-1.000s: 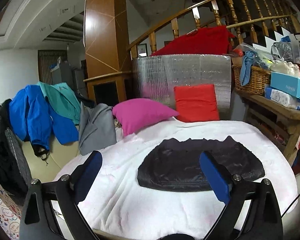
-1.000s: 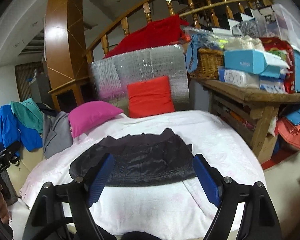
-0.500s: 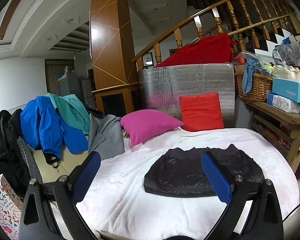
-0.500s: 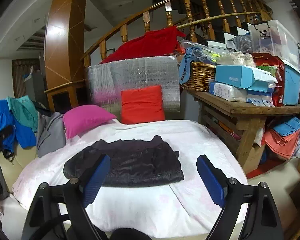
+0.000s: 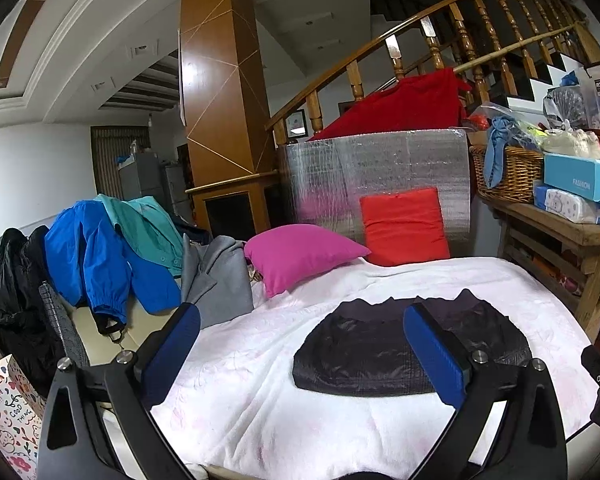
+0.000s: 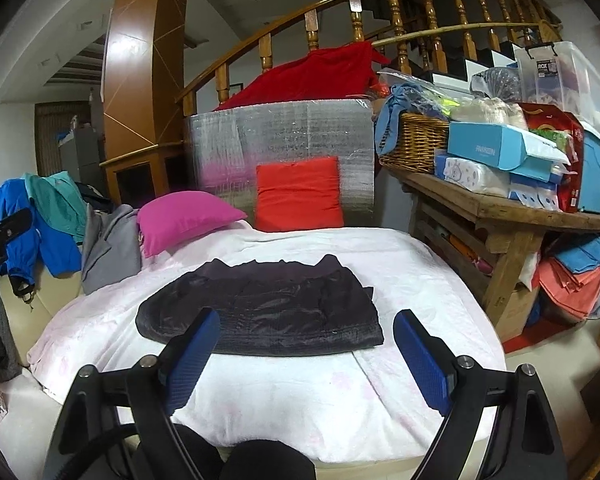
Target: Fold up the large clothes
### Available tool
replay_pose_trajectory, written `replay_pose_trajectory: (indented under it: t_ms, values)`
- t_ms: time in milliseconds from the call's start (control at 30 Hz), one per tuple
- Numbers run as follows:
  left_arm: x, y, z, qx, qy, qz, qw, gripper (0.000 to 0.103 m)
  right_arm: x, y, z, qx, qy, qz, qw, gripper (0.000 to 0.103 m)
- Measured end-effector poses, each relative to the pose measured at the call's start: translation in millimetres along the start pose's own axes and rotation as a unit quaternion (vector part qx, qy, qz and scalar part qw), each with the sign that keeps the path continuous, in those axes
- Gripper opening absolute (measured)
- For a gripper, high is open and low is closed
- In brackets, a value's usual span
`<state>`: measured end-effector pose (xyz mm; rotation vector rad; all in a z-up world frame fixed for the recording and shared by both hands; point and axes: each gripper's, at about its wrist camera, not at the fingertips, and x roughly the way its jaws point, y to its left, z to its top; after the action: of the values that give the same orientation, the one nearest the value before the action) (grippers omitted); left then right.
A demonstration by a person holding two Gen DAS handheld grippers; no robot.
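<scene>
A dark shiny jacket (image 5: pixel 360 352) (image 6: pixel 268 308) lies folded into a compact flat bundle on the white blanket (image 5: pixel 300 412) (image 6: pixel 300 392) covering the round bed. My left gripper (image 5: pixel 300 322) stands open, held back from the bed's near edge, nothing between its blue pads. My right gripper (image 6: pixel 306 322) is also open and empty, hovering short of the jacket's front hem. Neither touches the cloth.
A pile of coats, blue (image 5: pixel 92 256), teal and grey (image 5: pixel 220 280), lies left of the bed. Pink pillow (image 5: pixel 300 256) and red cushion (image 5: pixel 404 226) sit at the back. A cluttered wooden table (image 6: pixel 500 208) stands right; a gift bag (image 5: pixel 8 412) at lower left.
Both grippers have drawn back from the folded jacket, so it looks smaller and farther off in both views. The jacket itself has stayed put.
</scene>
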<state>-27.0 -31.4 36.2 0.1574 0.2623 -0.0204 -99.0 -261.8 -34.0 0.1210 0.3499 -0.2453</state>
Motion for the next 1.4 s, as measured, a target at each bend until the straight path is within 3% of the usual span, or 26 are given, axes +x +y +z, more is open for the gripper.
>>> replay_pose_trajectory:
  t_ms: [1400]
  values:
    - [-4.9, 11.7, -9.9, -0.008, -0.004, -0.007, 0.9999, 0.102, -4.1, 26.5, 9.6, -0.017, 0.002, -0.011, 1.0, 0.091]
